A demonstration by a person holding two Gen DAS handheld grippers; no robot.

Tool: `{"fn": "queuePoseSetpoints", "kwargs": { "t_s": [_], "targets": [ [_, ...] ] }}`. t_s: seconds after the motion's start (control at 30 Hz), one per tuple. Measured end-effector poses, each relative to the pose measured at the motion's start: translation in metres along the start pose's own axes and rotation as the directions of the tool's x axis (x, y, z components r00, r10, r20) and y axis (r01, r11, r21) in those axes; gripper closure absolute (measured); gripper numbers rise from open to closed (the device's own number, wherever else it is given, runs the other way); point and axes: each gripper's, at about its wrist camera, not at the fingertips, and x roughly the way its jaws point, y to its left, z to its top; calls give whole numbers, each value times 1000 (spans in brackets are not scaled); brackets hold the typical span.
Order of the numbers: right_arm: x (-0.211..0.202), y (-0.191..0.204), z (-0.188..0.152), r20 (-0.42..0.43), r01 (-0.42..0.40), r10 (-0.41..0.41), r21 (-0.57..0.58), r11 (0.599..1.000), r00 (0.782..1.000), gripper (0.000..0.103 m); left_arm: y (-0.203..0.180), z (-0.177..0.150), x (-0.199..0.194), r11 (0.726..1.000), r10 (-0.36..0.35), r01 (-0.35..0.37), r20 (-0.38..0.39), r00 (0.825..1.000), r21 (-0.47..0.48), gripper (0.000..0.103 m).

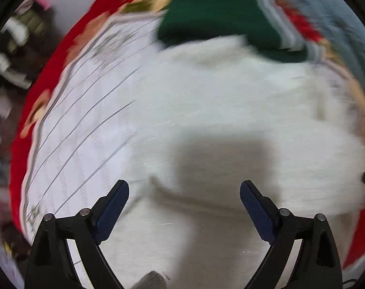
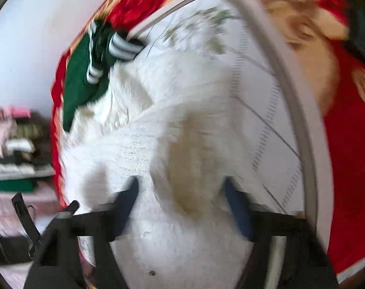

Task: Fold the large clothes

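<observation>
White garment (image 1: 230, 110): lay bunched on the lined bedcover (image 1: 86, 120), far edge touching a green garment (image 1: 211, 14), red blanket (image 2: 351, 168) around the cover. Judged early in the fold: still gathering hold of the cloth, no clean crease seen. Left gripper (image 1: 184, 192): hung over the near part of the garment, jaws wide apart, nothing between them, only its shadow on the fleece. Right gripper (image 2: 182, 200): pointed down into a raised hump of the fleece, cloth filling the gap between its fingers; too blurred to tell whether the pads pressed it. Next, by estimate: needed the left to come down on an edge and pinch, then both to lift and carry together. Left view alone showed the flat near spread and shadow; right view alone showed the hump and the green garment's white stripes.
</observation>
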Motion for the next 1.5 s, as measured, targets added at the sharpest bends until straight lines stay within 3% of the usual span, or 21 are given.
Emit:
{"fn": "queuePoseSetpoints", "kwargs": {
  "t_s": [0.03,0.17,0.27,0.3,0.4,0.47,0.6,0.7,0.77,0.83,0.9,0.97,1.0,1.1,1.23,1.3,1.37,1.43,1.47,1.5],
  "targets": [
    [11,6,4,-22,20,-21,-24,1000,1000,94,10,-3,5,1000,21,-21,-12,1000,-16,9],
    [29,11,28,48,240,-239,-21,971,970,95,35,-28,14,996,84,-85,-52,995,-36,9],
    [31,4,29,-15,223,-223,45,974,975,94,37,-52,14,996,80,-82,-96,992,-20,9],
    [24,10,22,-23,212,-211,40,976,977,88,36,-60,13,997,73,-75,-113,991,-10,9],
    [2,26,-4,-41,204,-203,16,979,978,61,24,-74,5,999,51,-49,-146,988,18,9],
    [-10,37,-20,-63,167,-165,30,986,984,57,16,-72,-4,999,35,-31,-136,990,28,9],
    [-1,73,-8,-93,73,-69,39,997,993,57,-9,-25,-14,998,59,-58,-36,998,27,9],
    [30,113,32,-59,69,-71,-32,997,996,56,-28,27,-2,995,97,-99,56,994,32,8],
    [57,131,56,-79,60,-63,-45,997,995,56,-38,58,13,988,140,-145,100,985,44,8],
    [101,150,82,-138,52,-61,-67,996,989,46,-45,84,34,979,180,-190,122,976,74,8],
    [150,163,101,-200,94,-113,-104,990,973,38,-52,101,58,968,211,-223,107,972,114,8],
    [176,163,104,-229,131,-152,-106,986,961,44,-54,106,72,964,218,-228,83,972,136,8],
    [178,167,104,-194,171,-195,-133,976,961,64,-52,107,74,964,217,-227,87,972,139,8],
    [162,189,98,-82,212,-238,-250,945,968,93,-50,103,74,965,212,-224,97,973,138,8],
    [144,196,106,15,210,-212,-217,953,977,93,-48,101,76,966,218,-229,98,971,121,8],
    [153,196,114,-35,191,-203,-220,957,979,93,-49,103,75,966,223,-232,89,971,113,8],
    [163,194,122,-120,164,-196,-233,958,973,90,-49,103,68,966,228,-235,78,971,105,8],
    [144,189,126,-174,75,-114,-219,973,978,85,-44,97,48,975,204,-211,91,975,74,8],
    [123,183,125,-182,14,-53,-204,979,982,76,-43,93,38,976,200,-207,102,974,64,8],
    [102,177,123,-168,-16,-18,-198,980,986,55,-42,84,23,979,189,-196,113,975,53,8]
  ]
}}
